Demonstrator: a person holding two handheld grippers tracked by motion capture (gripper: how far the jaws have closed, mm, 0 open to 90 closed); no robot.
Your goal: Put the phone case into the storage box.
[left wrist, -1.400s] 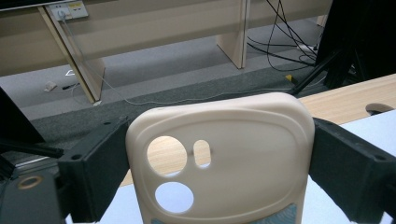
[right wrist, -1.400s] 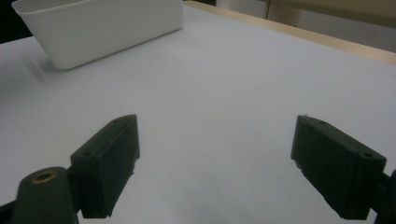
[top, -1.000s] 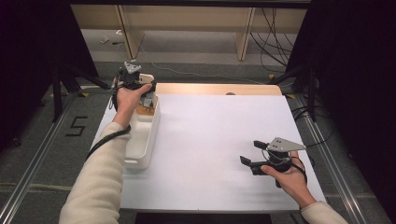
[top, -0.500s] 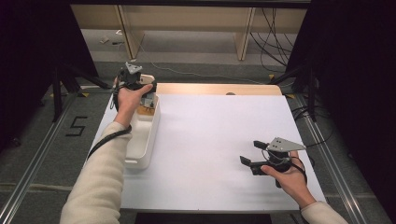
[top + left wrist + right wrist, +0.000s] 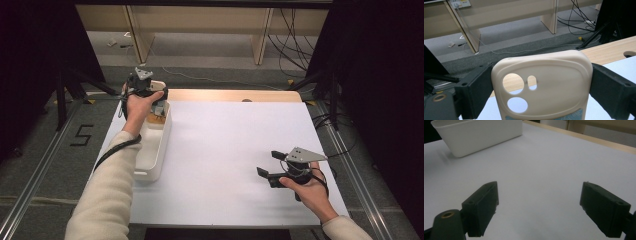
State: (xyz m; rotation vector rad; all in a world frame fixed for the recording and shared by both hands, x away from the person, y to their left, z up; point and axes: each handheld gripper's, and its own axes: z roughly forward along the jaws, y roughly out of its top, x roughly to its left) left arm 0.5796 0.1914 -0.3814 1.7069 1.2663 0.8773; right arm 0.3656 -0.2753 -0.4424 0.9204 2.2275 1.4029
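**Phone case held over the white bin**

A white counter (image 5: 230,155) with a pale wood strip along its far edge fills the middle of the room; beyond it lie grey floor, wooden furniture legs and loose black cables (image 5: 292,30). On the floor to the left a taped number reads "5" (image 5: 82,135). A long white bin (image 5: 152,150) stands along the counter's left edge.

The left claw (image 5: 150,92) hangs above the far end of that bin, its jaws spread wide and pressed against both sides of a cream phone case (image 5: 544,85). The case stands upright between them, camera cut-outs to the left, with a light-blue patch at its lower edge.

The right claw (image 5: 267,165) rests low near the counter's front right, well apart from the bin, jaws wide open with nothing between them.
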